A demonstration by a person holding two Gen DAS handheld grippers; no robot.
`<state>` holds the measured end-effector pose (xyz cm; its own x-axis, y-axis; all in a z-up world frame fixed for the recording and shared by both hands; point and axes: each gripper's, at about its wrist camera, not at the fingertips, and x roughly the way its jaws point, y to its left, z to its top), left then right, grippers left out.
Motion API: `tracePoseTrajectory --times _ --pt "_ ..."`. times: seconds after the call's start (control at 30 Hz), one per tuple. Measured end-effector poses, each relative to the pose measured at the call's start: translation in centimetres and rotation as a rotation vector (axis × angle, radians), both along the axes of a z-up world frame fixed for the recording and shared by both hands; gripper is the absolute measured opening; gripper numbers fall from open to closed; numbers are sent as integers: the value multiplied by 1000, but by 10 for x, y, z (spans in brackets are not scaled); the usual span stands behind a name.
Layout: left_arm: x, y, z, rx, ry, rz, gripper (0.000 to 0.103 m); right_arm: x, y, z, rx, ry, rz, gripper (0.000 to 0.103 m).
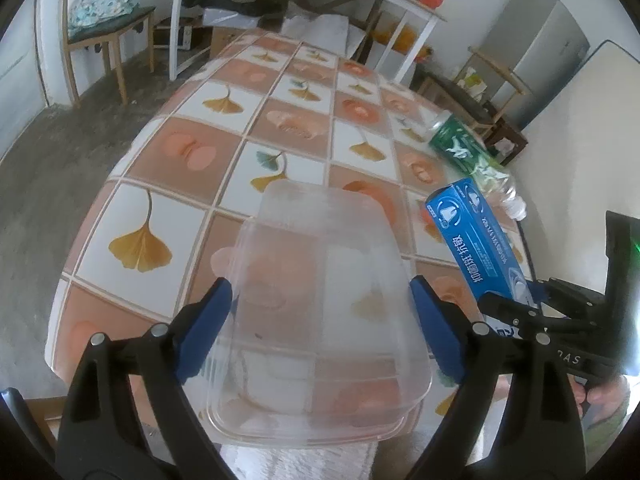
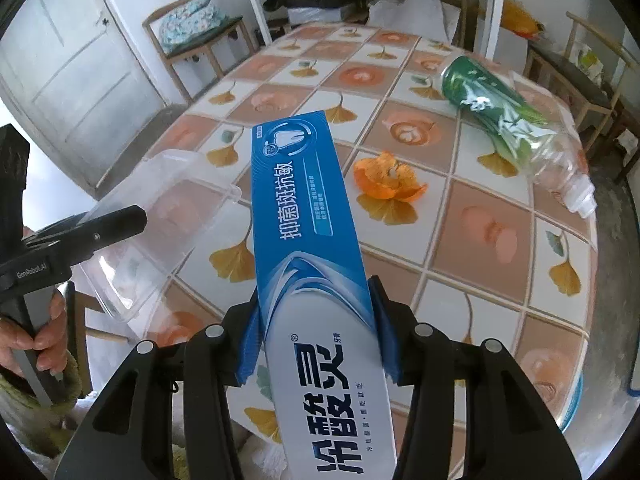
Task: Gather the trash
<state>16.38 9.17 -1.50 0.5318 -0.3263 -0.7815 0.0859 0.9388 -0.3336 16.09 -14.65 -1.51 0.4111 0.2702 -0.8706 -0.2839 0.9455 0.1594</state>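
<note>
Home: tablecloth, fridge, chairs

One clear container, one toothpaste box, one bottle, one orange peel.

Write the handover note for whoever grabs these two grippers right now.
Left gripper: shut on the clear plastic container, held above the table.
Right gripper: shut on the blue toothpaste box, also lifted.
On the table: the orange peel and the green-labelled plastic bottle, lying on its side, both untouched.
Done: two items picked up.
Left: drop both off (no bin in view), then collect peel and bottle.
</note>
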Motion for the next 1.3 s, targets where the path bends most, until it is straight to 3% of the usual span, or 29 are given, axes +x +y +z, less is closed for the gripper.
tracePoseTrajectory --times 0.33,0.57,0.73,0.9,1.07,1.2,1.3 --pt "-15 -29 35 -29 -64 -63 84 -29 -44 33 85 -79 -94 47" --pt "-23 -77 67 -39 -127 -179 84 -60 -99 55 145 -144 -210 47" --pt "-26 -134 88 -72 -153 -321 84 -98 -160 67 153 -200 -372 47" --pt "-27 -217 100 -134 -125 -527 84 -154 -239 72 137 -236 -607 47" --pt "-37 -312 96 -131 -77 -729 84 -216 -314 50 134 -220 -853 47" --pt "-47 -393 68 -85 21 -871 84 -248 -358 12 174 -156 -990 47" --pt "-53 -445 38 -26 105 -943 84 -262 -385 -28 263 -83 -1062 47"
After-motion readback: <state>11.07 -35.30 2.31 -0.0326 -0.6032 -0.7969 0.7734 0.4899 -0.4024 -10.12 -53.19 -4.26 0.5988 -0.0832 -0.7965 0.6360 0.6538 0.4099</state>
